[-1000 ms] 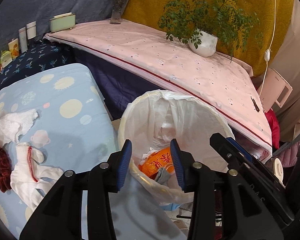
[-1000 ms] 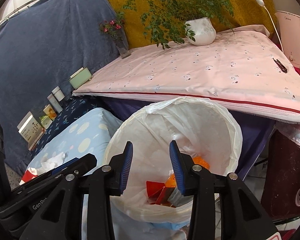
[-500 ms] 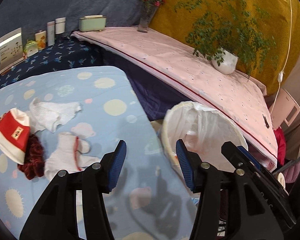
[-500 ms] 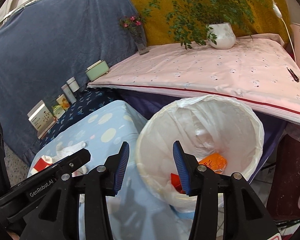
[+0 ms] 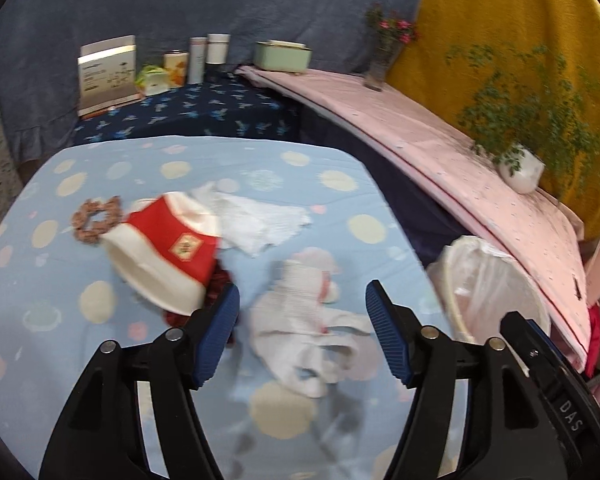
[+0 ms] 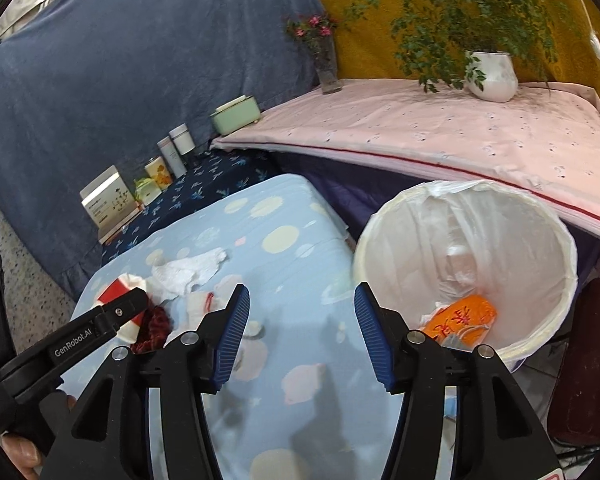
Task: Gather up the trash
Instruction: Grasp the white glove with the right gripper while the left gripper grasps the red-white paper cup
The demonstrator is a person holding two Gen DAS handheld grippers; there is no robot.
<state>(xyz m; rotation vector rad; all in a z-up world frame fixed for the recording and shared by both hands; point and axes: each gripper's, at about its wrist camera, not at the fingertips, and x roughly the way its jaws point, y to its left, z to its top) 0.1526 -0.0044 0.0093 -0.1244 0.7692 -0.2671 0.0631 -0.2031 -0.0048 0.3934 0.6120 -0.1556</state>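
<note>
On the light blue spotted cloth lie a red and white paper cup on its side, a crumpled white tissue, a white crumpled wad with red marks, a dark red scrunchie and a brown scrunchie. My left gripper is open and empty, just above the white wad. The white lined trash bin holds an orange wrapper. My right gripper is open and empty, over the cloth left of the bin.
A pink-covered table with a potted plant and flower vase stands behind the bin. Boxes and bottles line the dark blue surface at the back. A green box sits at the pink table's end.
Both grippers swung left, away from the bin and over the blue cloth. Both have opened wider. The left gripper now faces the cup, tissue and white wad.
</note>
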